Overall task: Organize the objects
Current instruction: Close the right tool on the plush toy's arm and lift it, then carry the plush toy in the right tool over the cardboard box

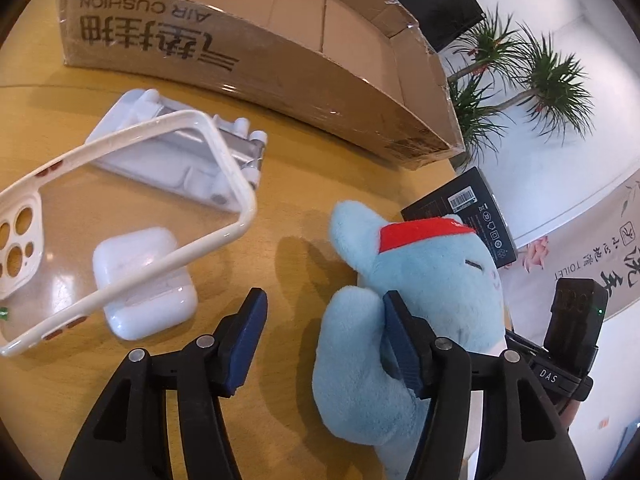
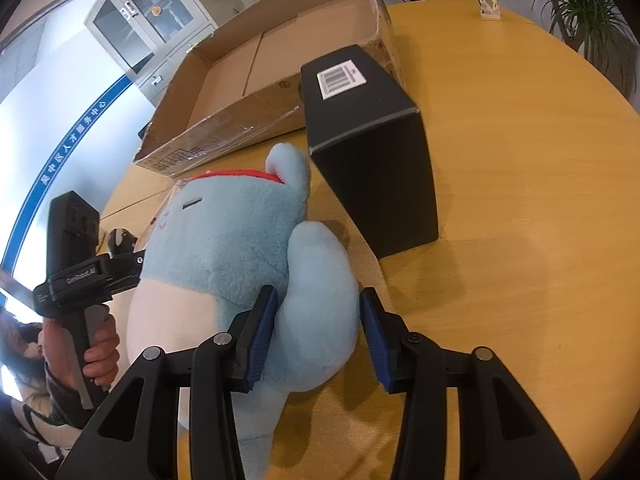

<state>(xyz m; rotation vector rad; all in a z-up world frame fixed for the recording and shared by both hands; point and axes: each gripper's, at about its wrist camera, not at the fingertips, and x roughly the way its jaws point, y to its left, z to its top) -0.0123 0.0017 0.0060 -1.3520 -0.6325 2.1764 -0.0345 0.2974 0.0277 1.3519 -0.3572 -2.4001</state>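
A: Surface?
B: Round wooden table (image 2: 520, 200); cardboard box (image 1: 248, 40) far ahead of my fingers, potted plants (image 1: 532, 76) beyond.
A: Toy?
B: Blue plush (image 2: 240, 240) between both grippers. Right gripper (image 2: 318, 332) released, jaws astride its flipper, gap on one side. Left gripper (image 1: 324, 340) open, one pad touching plush.

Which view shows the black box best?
The right wrist view: the black box stands whole on the table, barcode label on top, beside the cardboard box. The left wrist view shows only part of it, behind the blue plush toy.
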